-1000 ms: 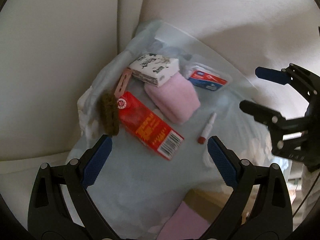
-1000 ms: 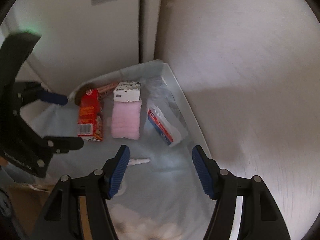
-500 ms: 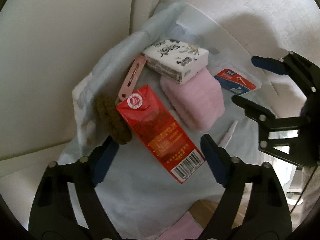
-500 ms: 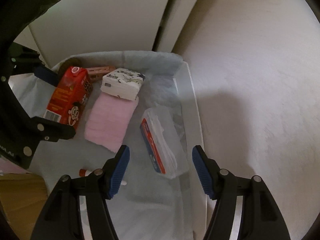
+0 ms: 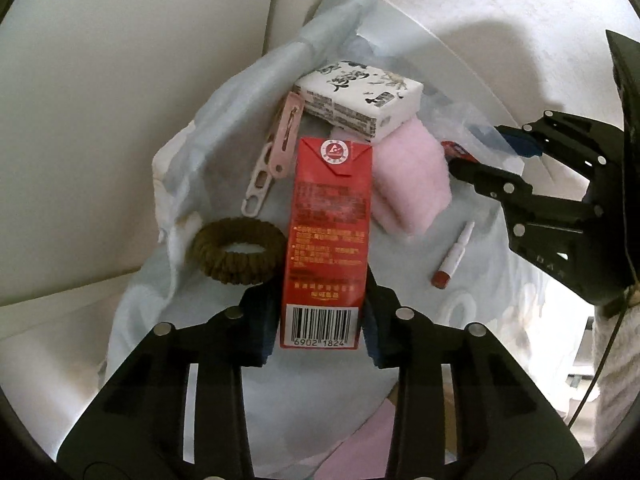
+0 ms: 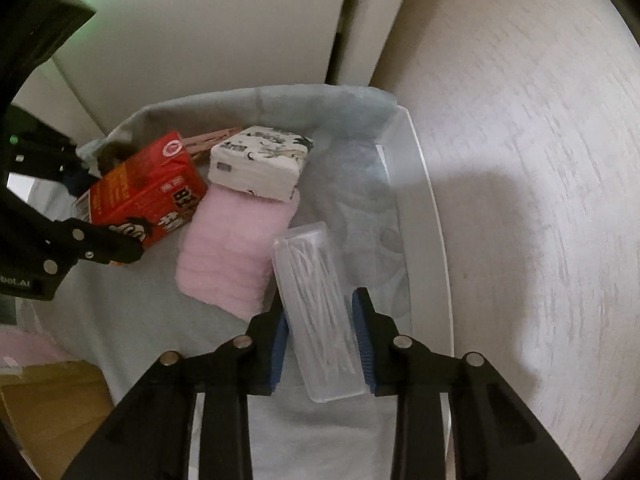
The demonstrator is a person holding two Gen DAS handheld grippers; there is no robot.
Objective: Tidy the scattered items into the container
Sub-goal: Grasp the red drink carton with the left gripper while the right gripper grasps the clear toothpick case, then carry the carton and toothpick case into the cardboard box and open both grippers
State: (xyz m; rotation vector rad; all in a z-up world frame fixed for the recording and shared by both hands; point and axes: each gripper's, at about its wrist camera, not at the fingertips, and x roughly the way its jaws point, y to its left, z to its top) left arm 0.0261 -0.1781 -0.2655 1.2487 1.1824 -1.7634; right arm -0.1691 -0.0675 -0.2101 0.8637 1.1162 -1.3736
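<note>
A red drink carton (image 5: 328, 232) lies on a light blue cloth (image 5: 180, 320). My left gripper (image 5: 320, 332) is closing on its barcode end, and both pads touch its sides. A clear plastic box of white picks (image 6: 316, 312) lies near the white tray's rim (image 6: 424, 208). My right gripper (image 6: 322, 340) is closing on this box, with a pad against each long side. The carton (image 6: 144, 196) and the left gripper's finger (image 6: 100, 248) also show at the left of the right wrist view.
Around the carton lie a brown hair tie (image 5: 236, 256), a pink clip (image 5: 284, 140), a white tissue pack (image 5: 360, 96), a pink folded cloth (image 5: 408, 176) and a small red-capped tube (image 5: 452, 256). A cardboard box (image 6: 52, 412) sits at the lower left.
Both grippers came down towards the items and their jaws narrowed. The left now clasps the red carton; the right now clasps the clear box.
</note>
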